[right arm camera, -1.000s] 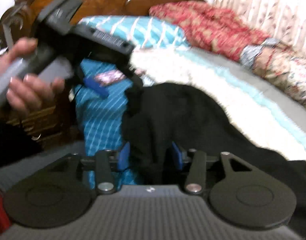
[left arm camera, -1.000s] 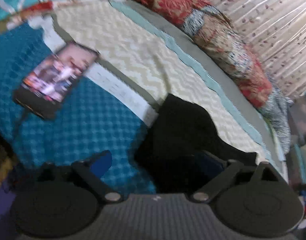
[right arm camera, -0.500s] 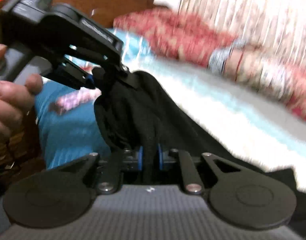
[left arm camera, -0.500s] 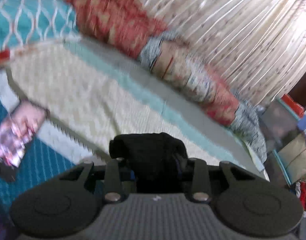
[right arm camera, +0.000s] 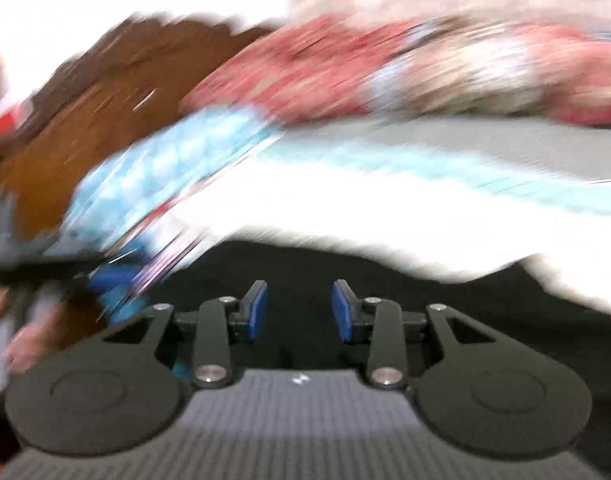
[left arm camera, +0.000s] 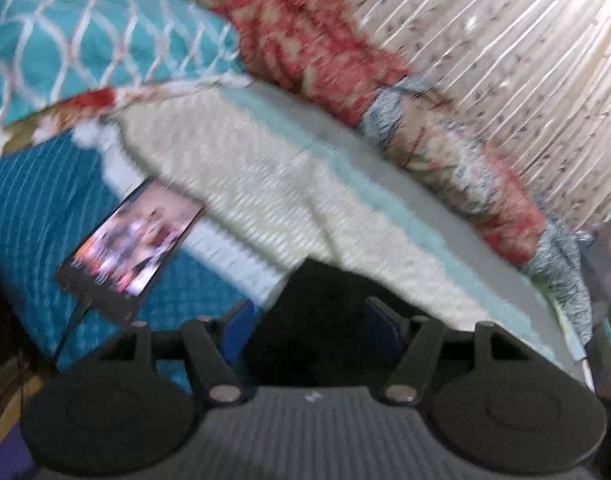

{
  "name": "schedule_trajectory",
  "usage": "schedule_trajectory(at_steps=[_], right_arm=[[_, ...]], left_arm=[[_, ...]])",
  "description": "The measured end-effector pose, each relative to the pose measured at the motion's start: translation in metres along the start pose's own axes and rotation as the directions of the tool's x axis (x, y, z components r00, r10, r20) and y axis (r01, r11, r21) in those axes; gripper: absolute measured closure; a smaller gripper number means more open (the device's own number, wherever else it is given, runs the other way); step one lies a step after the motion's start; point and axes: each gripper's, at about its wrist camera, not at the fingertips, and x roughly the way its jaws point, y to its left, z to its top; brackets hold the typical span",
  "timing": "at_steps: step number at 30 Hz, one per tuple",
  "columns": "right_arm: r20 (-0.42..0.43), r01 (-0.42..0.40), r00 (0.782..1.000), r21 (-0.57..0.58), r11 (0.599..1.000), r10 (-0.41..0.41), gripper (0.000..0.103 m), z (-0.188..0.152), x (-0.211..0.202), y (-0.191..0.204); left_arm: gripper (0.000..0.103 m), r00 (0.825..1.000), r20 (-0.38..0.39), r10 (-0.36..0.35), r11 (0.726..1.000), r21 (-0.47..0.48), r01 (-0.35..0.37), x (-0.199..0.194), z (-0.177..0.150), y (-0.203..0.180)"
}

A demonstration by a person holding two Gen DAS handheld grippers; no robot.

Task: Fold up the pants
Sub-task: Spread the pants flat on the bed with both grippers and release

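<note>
No words, brand names or numbers are showing clearly enough to read in either view. The phone lying on the bed is displaying a bright, colourful screen, but blur is smearing it past reading. A small pale mark is sitting on the grey ribbed housing at the bottom of each wrist view; its shape is staying too small to make out.

Each black two-finger gripper, left and right, has blue rectangular pads, silver pivot screws, round discs and a ribbed grey body.
</note>
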Motion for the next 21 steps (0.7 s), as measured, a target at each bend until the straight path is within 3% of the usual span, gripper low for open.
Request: schedule_trajectory(at_steps=[2,4,9,11,13,15,17,19,21], right_arm=[[-0.012,0.129,0.992,0.033,0.991,-0.129,0.063,0.018,0.007,-0.035],[-0.090,0.187,0.979,0.040,0.981,-0.183,0.063,0.025,0.029,-0.062],[-0.265,0.164,0.953,0.032,0.986,-0.150,0.065,0.018,0.076,-0.080],[-0.331,0.142,0.934,0.005,0.990,-0.133,0.094,0.018,0.096,-0.078],[-0.279,0.180,0.943,-0.030,0.983,-0.181,0.094,0.031,0.100,-0.079],[-0.188,0.202,0.964,0.047,0.978,-0.190,0.095,0.054,0.102,-0.089],[-0.113,0.231,0.969,0.114,0.966,-0.218,0.100,0.071,0.108,-0.101],[-0.138,0.250,0.963,0.135,0.959,-0.232,0.100,0.071,0.128,-0.107],[-0.210,0.304,0.935,0.069,0.950,-0.284,0.100,0.055,0.139,-0.108]], left_arm=[[0.041,0.999,-0.007,-0.041,0.998,0.044,0.042,0.010,0.005,-0.023],[0.041,0.997,-0.040,-0.066,0.992,0.106,0.070,0.026,-0.001,-0.050],[0.041,0.988,-0.145,-0.060,0.940,0.324,0.104,0.076,-0.039,-0.107],[0.041,0.981,-0.193,-0.023,0.927,0.364,0.093,0.096,-0.051,-0.115],[0.042,0.979,-0.202,0.029,0.919,0.392,0.054,0.113,-0.056,-0.119],[0.043,0.980,-0.190,0.063,0.914,0.404,0.020,0.124,-0.056,-0.119],[0.043,0.979,-0.178,0.104,0.907,0.420,-0.020,0.134,-0.056,-0.115],[0.042,0.977,-0.168,0.128,0.898,0.438,-0.042,0.140,-0.060,-0.117],[0.038,0.979,-0.133,0.154,0.862,0.502,-0.067,0.142,-0.066,-0.123]])
